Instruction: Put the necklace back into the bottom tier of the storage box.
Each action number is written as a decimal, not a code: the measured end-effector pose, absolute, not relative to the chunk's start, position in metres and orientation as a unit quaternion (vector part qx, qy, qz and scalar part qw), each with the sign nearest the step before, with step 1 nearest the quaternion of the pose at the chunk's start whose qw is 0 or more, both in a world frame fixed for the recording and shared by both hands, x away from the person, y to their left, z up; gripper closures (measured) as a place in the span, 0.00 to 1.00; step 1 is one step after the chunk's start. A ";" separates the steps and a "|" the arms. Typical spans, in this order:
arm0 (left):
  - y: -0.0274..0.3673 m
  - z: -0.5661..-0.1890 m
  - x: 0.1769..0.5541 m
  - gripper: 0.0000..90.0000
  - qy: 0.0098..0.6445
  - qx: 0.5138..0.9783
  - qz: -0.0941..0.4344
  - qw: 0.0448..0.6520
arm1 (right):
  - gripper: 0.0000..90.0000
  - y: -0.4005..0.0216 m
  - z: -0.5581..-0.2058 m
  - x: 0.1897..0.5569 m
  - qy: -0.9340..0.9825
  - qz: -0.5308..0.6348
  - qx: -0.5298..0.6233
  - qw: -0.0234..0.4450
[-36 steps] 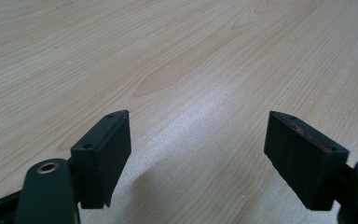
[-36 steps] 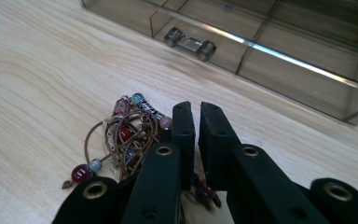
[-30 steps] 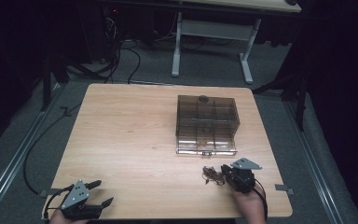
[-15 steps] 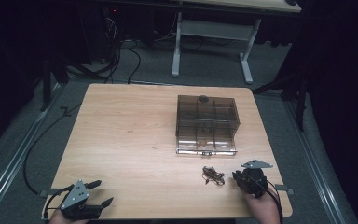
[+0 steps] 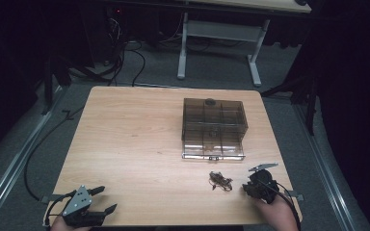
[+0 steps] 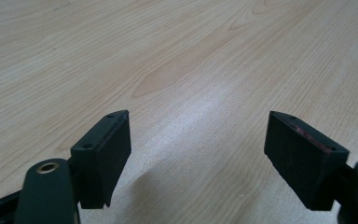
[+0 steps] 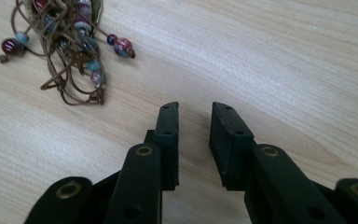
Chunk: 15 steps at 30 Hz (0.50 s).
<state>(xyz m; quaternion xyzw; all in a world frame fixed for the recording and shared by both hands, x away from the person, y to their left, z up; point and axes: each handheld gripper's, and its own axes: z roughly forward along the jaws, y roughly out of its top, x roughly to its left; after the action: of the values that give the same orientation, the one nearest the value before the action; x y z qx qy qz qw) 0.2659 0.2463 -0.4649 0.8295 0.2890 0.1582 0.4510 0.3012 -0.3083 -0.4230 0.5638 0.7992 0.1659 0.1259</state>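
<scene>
A tangle of brown cord strung with coloured beads (image 5: 220, 181) lies loose on the wooden table (image 5: 135, 144), in front of the box. In the right gripper view the beaded cord (image 7: 70, 42) sits at the upper left, clear of the jaws. My right gripper (image 5: 248, 187) rests just right of it near the table's front right corner. Its jaws have just been opening, and the right gripper (image 7: 194, 108) shows a narrow gap with nothing in it. My left gripper (image 5: 105, 198) stands wide open at the front left corner, and the left gripper (image 6: 198, 135) has only bare wood between its jaws.
A smoky transparent plastic box (image 5: 214, 122) with several compartments stands right of the table's centre, its front flap lying open on the table. Beyond the far edge are the white legs of another table (image 5: 183, 53) and cables on grey carpet.
My right gripper has drawn back to the right, away from the beaded cord, and its jaws have parted. The cord stays on the table. The left gripper has not moved.
</scene>
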 end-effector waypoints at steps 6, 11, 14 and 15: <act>0.247 -0.465 0.266 0.26 0.288 0.829 0.157 0.452 | 0.78 -0.305 -0.415 0.309 0.808 0.134 0.566 0.098; 0.246 -0.465 0.266 0.26 0.287 0.830 0.157 0.452 | 0.76 -0.300 -0.411 0.316 0.816 0.112 0.562 0.071; 0.246 -0.465 0.266 0.26 0.286 0.830 0.157 0.452 | 0.74 -0.296 -0.410 0.320 0.821 0.098 0.560 0.054; 0.246 -0.465 0.266 0.26 0.286 0.830 0.157 0.452 | 0.74 -0.294 -0.410 0.322 0.823 0.092 0.558 0.050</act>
<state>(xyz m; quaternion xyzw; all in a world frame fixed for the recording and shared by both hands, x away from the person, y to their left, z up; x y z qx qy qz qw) 0.2656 0.2464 -0.4648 0.8300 0.2862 0.1566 0.4523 0.3220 -0.2943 -0.4097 0.5584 0.8229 0.0923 0.0502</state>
